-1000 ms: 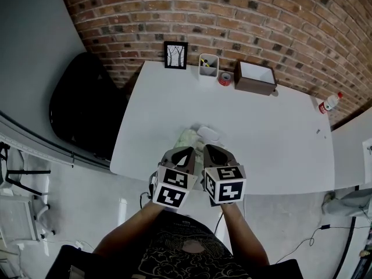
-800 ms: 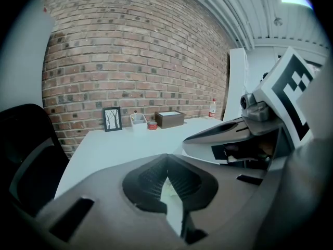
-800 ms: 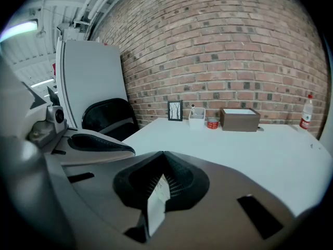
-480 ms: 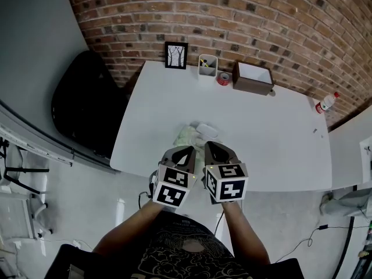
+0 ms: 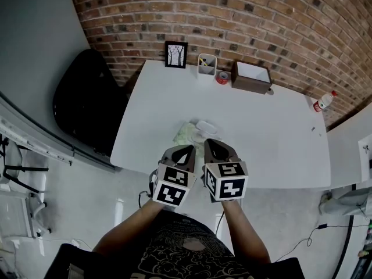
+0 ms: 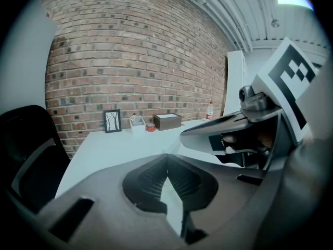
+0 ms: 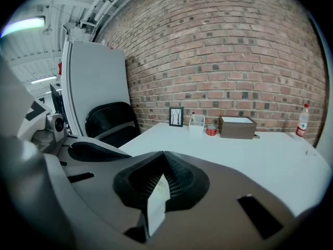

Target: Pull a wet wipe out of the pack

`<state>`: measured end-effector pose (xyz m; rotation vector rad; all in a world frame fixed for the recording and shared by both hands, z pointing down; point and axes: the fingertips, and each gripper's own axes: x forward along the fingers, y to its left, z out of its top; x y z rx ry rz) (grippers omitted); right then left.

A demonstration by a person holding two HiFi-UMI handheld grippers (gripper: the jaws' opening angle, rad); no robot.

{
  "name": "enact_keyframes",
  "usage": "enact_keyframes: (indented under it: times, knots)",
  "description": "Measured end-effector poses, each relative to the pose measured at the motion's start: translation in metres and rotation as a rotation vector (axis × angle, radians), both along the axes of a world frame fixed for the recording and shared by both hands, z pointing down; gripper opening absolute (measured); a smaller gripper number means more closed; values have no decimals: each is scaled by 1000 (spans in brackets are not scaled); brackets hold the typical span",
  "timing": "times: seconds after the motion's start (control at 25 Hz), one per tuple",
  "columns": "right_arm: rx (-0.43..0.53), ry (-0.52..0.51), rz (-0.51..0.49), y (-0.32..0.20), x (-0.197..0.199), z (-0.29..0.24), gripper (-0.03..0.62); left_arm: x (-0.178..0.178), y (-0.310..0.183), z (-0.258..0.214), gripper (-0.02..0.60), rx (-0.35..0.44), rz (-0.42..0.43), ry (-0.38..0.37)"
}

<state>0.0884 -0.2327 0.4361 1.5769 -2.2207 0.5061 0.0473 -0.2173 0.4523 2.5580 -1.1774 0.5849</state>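
Observation:
The wet wipe pack (image 5: 187, 135), pale green with a white lid (image 5: 206, 127), lies on the white table (image 5: 273, 138) near its front edge. Both grippers hover side by side just short of the pack, over the table's front edge. In the head view my left gripper (image 5: 185, 151) points at the pack's near left end and my right gripper (image 5: 214, 146) at its near right end. The left gripper (image 6: 167, 157) has its jaws shut with nothing between them, and so does the right gripper (image 7: 163, 155). The pack itself is hidden in both gripper views.
Along the brick wall at the table's back stand a small picture frame (image 5: 175, 54), a white pen cup (image 5: 207, 64), a red tape roll (image 5: 223, 77) and a brown open box (image 5: 252, 77). A bottle (image 5: 323, 102) stands at far right. A black chair (image 5: 87, 103) is left of the table.
Neither gripper nor the pack has visibly moved; only the head view has shifted a little.

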Motion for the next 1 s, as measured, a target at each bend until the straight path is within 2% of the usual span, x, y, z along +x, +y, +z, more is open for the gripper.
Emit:
enact_keyframes:
  times: [1.0]
  knots:
    - [73,-30,-10,27,-6,-22,17,-12,21,-23,11,37,-45,45]
